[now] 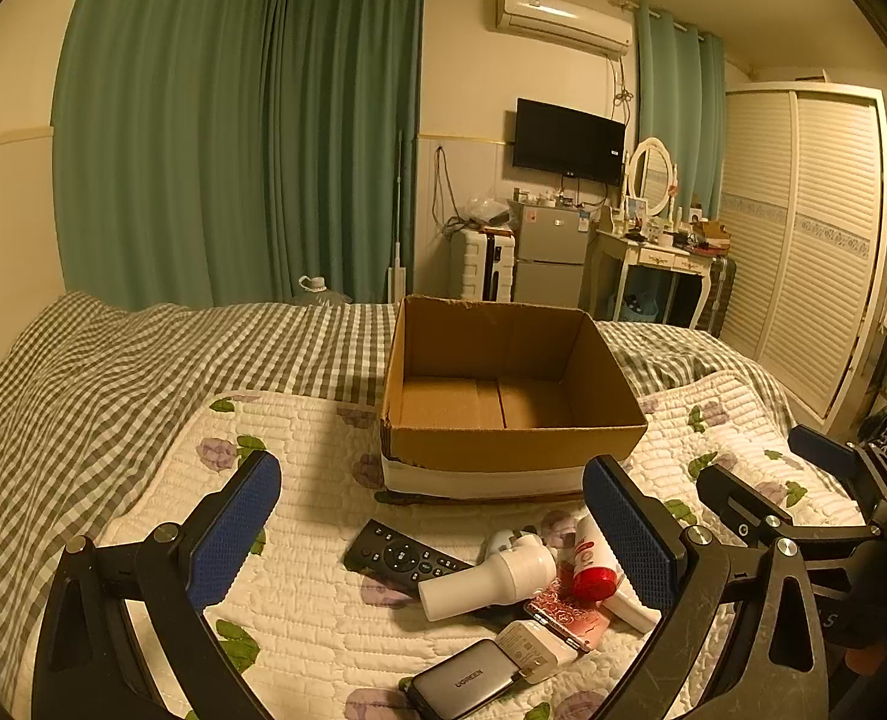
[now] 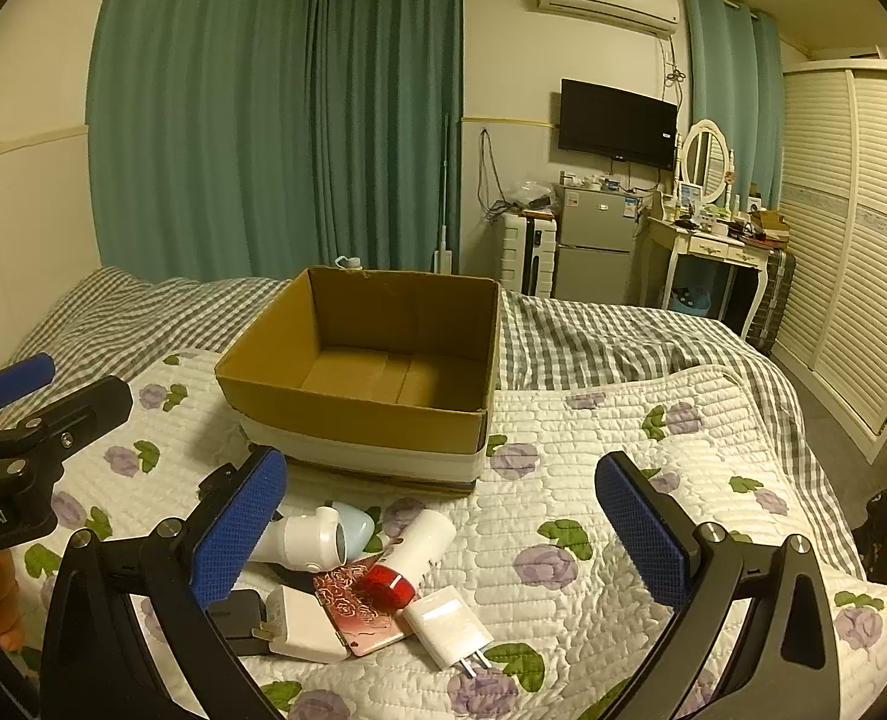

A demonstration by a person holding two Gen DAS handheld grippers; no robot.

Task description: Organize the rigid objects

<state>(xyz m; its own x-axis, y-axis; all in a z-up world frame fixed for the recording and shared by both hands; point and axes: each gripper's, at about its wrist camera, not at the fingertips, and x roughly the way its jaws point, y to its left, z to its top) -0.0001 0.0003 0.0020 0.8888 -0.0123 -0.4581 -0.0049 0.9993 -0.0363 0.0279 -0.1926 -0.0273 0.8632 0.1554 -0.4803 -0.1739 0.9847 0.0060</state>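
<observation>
From my remote seat, the job looked barely begun. The bed carried everything, and the cardboard box sat at 12 o'clock from both cameras, its floor bare as far as I could see. Nothing had been stowed.

The pile lay on the floral quilt just short of the box, at 6 o'clock in the left view: a black remote, a white hair-dryer-like device, a red-capped white bottle, a pink patterned case, a grey UGREEN charger and 2 white plug adapters, some of them touching or overlapping. All of them were left to move.

My left hand-held gripper was spread wide above the pile, pinching nothing. My right hand-held gripper was likewise spread and empty, with the adapters between its fingers in view.
</observation>
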